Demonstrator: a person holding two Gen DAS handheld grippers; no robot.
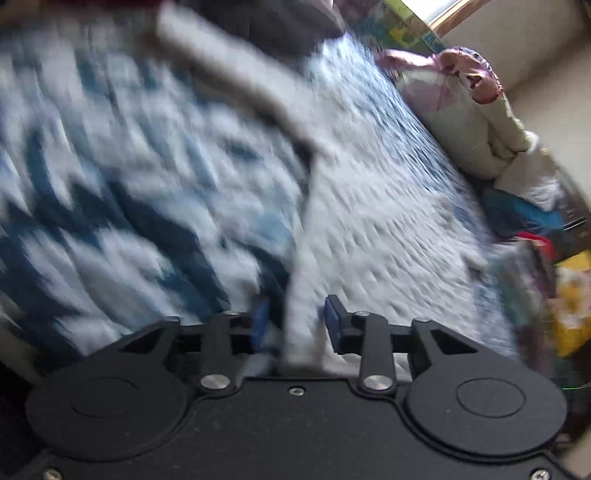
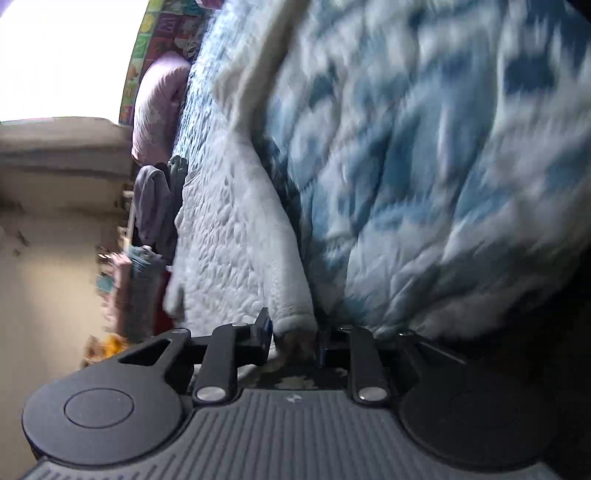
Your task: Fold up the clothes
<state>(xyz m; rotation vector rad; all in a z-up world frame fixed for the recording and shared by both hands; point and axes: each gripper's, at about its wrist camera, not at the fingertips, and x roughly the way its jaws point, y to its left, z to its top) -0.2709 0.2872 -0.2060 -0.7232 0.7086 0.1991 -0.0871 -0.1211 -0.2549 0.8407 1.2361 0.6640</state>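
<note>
Bedroom setting, bed w/ pale quilted bedspread [image 1: 388, 221] as work surface; both views motion-blurred.

L wrist view, near to far: left gripper [image 1: 295, 325], blue pads [image 1: 334, 319], jaws clenched on a pale grey hem of the garment [image 1: 129, 166]. Grey strip runs up from the jaws, then bends away toward upper left. Garment body = blue-and-white patterned fabric, fills the left half of the view, lying over the bedspread. Beyond it on the right, bare bedspread. Further right, at bed edge: cream and pink bundle of bedding [image 1: 472, 110], and lower down a jumble of coloured items, red, teal, yellow, too blurred to name. Far top: colourful patterned panel [image 1: 402, 26] by a bright strip, plain wall next to it.

R wrist view, near to far: right gripper [image 2: 293, 332], jaws pinched on a rolled whitish-grey edge of the same garment [image 2: 424, 166]. Edge runs up and away from the jaws. Blue-white fabric fills the right side; quilted bedspread [image 2: 221, 229] on the left of the edge. Past bedspread's far side: greyish-purple cloth [image 2: 151, 203], pink pillow [image 2: 159, 99], then the patterned panel [image 2: 162, 33]. Beige wall [image 2: 48, 240] on left, bright window [image 2: 55, 55] upper left, blown out.
</note>
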